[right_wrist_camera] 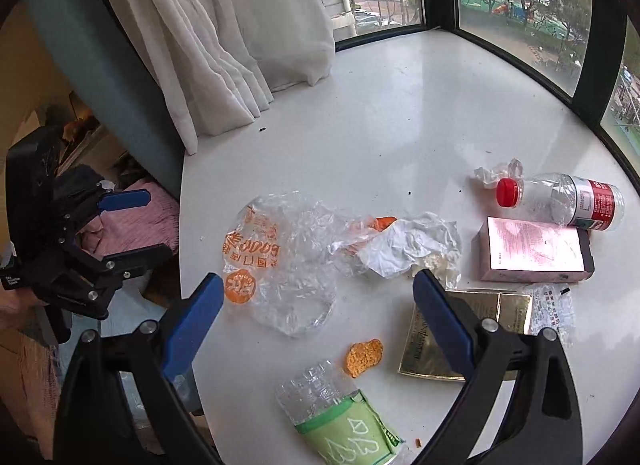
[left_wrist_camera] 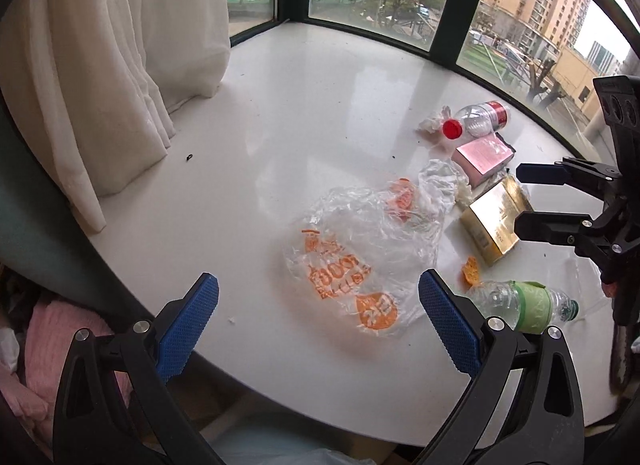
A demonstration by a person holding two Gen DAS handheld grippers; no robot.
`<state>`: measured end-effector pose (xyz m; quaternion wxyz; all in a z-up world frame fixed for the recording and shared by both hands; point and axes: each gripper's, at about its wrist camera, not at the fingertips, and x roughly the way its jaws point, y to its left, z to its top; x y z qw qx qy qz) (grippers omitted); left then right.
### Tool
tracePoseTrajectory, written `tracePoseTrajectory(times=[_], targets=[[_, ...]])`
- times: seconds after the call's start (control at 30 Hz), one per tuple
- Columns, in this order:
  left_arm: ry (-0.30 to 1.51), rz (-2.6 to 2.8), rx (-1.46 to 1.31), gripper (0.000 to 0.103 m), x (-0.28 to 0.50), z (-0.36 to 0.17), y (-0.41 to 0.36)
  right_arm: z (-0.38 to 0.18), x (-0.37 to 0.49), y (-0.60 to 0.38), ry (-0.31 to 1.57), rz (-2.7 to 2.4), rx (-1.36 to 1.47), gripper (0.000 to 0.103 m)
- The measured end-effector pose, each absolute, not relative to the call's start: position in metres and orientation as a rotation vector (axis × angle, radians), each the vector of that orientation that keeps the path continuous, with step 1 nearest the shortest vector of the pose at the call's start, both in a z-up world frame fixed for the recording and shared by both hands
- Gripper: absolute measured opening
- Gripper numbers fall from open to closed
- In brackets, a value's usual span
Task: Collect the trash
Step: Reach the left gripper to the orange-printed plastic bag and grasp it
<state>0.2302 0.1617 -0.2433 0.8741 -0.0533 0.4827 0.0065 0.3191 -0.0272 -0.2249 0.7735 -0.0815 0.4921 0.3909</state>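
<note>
White glossy sill: the white glossy window ledge [left_wrist_camera: 320, 113] carries all the loose trash.
Left wrist view, left gripper: the left gripper [left_wrist_camera: 318, 325] hangs above the near edge of the ledge, blue pads wide apart, holding nothing.
Left wrist view, trash: the crumpled clear plastic bag with orange print [left_wrist_camera: 352, 249] lies just ahead of the left gripper. The gold rectangular carton [left_wrist_camera: 494, 221] lies to its right. The crushed clear bottle with green label [left_wrist_camera: 524, 305] is nearest the right pad.
Left wrist view, right gripper: the right gripper [left_wrist_camera: 520, 201] hovers beside the carton, jaws parted and empty.
Right wrist view, trash: the pink flat box [right_wrist_camera: 534, 251] touches the clear bottle with red cap [right_wrist_camera: 560, 203]. The crumpled white paper [right_wrist_camera: 412, 249] overlaps the bag. The orange crumb piece [right_wrist_camera: 364, 357] lies apart.
Risk: thin film could slip from the pads. A bottle could roll if nudged.
</note>
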Motion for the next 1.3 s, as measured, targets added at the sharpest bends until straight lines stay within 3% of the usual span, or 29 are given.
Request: tracePoseTrajectory(times=[0.27, 0.4, 0.87, 0.97, 1.07, 1.3], targets=[[1.105, -0.041, -0.187, 0.094, 0.267, -0.286, 0.177, -0.258, 0.345, -0.012, 1.148, 0.857, -0.11, 0.092], [1.122, -0.026, -0.201, 0.092, 0.277, -0.287, 0.186, -0.265, 0.348, -0.005, 1.18, 0.865, -0.096, 0.081], [1.183, -0.062, -0.189, 0.092, 0.302, -0.304, 0.179, -0.273, 0.353, 0.001, 1.232, 0.854, -0.11, 0.081], [1.223, -0.08, -0.19, 0.092, 0.308, -0.314, 0.179, -0.281, 0.355, 0.004, 1.255, 0.855, -0.115, 0.068], [1.249, -0.1, -0.188, 0.08, 0.31, -0.323, 0.179, -0.285, 0.355, 0.006, 1.271, 0.862, -0.104, 0.062], [1.274, -0.104, -0.206, 0.027, 0.311, -0.333, 0.181, -0.291, 0.359, 0.013, 1.299, 0.863, -0.106, 0.015]])
